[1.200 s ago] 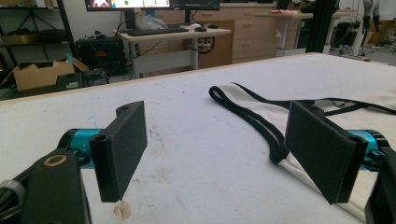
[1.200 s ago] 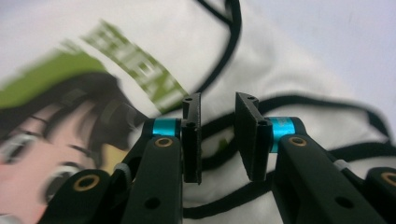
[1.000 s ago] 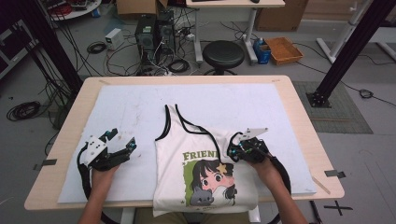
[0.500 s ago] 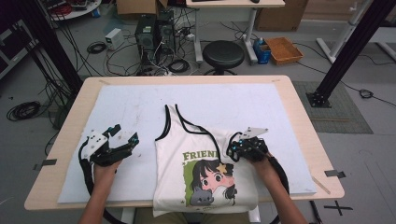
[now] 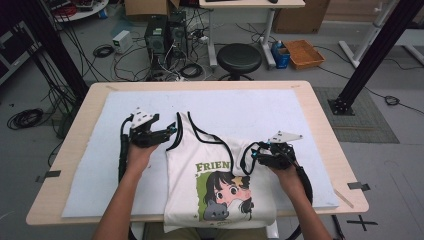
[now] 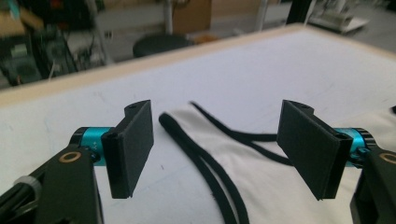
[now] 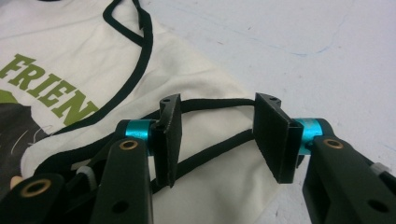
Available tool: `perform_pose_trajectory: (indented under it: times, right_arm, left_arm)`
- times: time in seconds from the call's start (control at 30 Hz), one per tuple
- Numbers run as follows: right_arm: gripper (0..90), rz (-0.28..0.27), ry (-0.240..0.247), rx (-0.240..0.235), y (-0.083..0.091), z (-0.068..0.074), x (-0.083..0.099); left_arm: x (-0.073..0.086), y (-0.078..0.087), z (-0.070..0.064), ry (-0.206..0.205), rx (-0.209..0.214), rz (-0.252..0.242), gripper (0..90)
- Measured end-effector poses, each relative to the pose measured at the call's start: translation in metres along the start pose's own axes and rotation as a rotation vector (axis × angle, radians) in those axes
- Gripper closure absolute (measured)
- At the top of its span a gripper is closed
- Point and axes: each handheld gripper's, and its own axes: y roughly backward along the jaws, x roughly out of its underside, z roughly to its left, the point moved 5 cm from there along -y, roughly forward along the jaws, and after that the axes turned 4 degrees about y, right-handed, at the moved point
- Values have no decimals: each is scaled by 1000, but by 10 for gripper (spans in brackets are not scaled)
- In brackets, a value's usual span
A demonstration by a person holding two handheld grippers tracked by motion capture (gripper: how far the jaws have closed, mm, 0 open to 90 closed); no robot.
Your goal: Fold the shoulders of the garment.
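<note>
A white tank top [image 5: 220, 175] with black trim, green "FRIEN" lettering and a cartoon print lies flat on the white mat [image 5: 280, 110]. My left gripper [image 5: 171, 131] is at the shirt's left shoulder strap [image 5: 184, 122]. In the left gripper view it [image 6: 215, 135] stands open wide, with the strap's black edge [image 6: 187, 140] lying on the mat between the jaws. My right gripper [image 5: 253, 155] is at the folded right strap. In the right gripper view it [image 7: 217, 126] is open, and the black trim loop [image 7: 210, 103] runs between the jaws without being pinched.
The mat covers most of a wooden table [image 5: 200, 85]. Beyond the far edge are a black stool [image 5: 239, 57], computer towers [image 5: 162, 35] with cables and an orange box [image 5: 305, 52]. The shirt's hem hangs over the near edge.
My left gripper has moved forward and to the right, from the bare mat up to the left shoulder strap. The right gripper has barely moved.
</note>
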Motion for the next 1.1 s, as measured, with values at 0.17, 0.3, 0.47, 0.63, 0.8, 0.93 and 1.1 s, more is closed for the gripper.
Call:
perform_pose_trajectory:
  times: [0.17, 0.3, 0.47, 0.63, 0.8, 0.93, 1.1]
  right_arm:
    - [459, -20, -16, 14, 3, -3, -1]
    - [349, -23, -38, 42, 5, -8, 1]
    - [310, -34, -64, 50, 8, -11, 2]
    - [309, -43, -54, 40, 11, -14, 5]
    - [308, -53, -54, 36, 14, -15, 5]
    - [308, -61, -57, 42, 16, -15, 5]
    - [308, -61, -52, 47, 17, -14, 5]
  left_arm:
    - [14, -43, 2, 31, -70, 188, 293]
    - [23, -67, 3, 78, -131, 259, 305]
    - [31, -84, 1, 43, -144, 290, 303]
    - [28, -88, -7, -27, -104, 275, 635]
    - [27, -88, -13, -46, -66, 271, 850]
    - [20, -74, -14, -19, -1, 169, 854]
    - [14, -42, -22, -46, 133, 40, 854]
